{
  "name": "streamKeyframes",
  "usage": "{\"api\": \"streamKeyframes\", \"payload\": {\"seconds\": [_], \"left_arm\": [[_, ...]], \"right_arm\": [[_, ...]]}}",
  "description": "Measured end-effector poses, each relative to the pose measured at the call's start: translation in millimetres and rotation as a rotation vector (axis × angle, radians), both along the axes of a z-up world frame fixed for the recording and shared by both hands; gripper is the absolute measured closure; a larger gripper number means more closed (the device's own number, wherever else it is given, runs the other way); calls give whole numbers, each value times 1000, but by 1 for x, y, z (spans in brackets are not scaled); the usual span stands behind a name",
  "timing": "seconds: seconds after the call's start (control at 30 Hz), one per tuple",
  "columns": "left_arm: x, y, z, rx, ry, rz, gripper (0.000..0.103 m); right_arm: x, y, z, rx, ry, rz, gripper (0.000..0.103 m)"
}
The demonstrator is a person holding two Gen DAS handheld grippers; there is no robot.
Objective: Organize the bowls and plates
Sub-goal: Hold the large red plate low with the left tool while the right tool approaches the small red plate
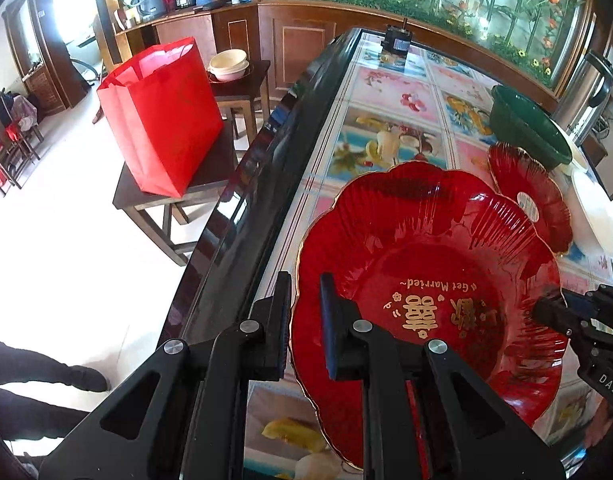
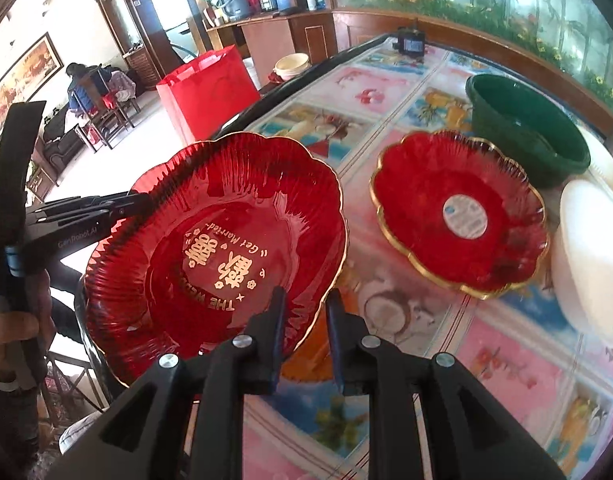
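**Two-handed carry on the big wedding plate, not sure about my right grip**

Starting on the left: my left gripper (image 1: 304,320) is clamped tight on the left rim of the big red scalloped glass plate with the gold edge and gold lettering (image 1: 426,248). I'm pinching the rim because it's wide, slick glass and there's nothing else to grab.

The plate sits tilted at the near-left edge of the glossy picture-tiled table (image 2: 506,380), partly sticking out past it. I can't see whether its underside touches the top.

My right gripper (image 2: 306,320) straddles the opposite rim with the jaws narrow. I honestly can't tell if the pads are biting the glass or just flanking it.

Further right is the smaller red scalloped glass plate with a round sticker (image 2: 418,200), probably where the big one belongs. Behind it is a dark green plastic bowl (image 2: 522,136), and beside that the white plates (image 2: 590,264), cut off by the frame, so no count. The sticker's too blurry to read.
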State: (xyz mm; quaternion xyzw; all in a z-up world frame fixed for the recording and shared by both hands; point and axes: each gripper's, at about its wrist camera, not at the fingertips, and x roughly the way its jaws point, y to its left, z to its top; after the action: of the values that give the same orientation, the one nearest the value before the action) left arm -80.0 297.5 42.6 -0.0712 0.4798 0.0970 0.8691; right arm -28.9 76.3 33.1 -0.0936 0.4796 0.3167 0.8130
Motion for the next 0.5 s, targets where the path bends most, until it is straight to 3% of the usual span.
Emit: {"api": "streamKeyframes", "payload": {"seconds": [0.23, 0.33, 0.4, 0.47, 0.5], "left_arm": [[-5, -7, -2, 38, -28, 7, 90], [-8, -2, -2, 18, -53, 30, 89], [-10, 2, -2, 20, -63, 64, 80], [-11, 4, -1, 45, -68, 94, 52], [-12, 4, 0, 57, -75, 101, 47]], "right_arm": [[2, -3, -12, 10, 27, -2, 83], [-1, -5, -14, 22, 38, -2, 82], [-3, -8, -14, 45, 56, 7, 77], [-4, -11, -14, 59, 64, -2, 56], [-5, -11, -13, 55, 60, -4, 52]]}}
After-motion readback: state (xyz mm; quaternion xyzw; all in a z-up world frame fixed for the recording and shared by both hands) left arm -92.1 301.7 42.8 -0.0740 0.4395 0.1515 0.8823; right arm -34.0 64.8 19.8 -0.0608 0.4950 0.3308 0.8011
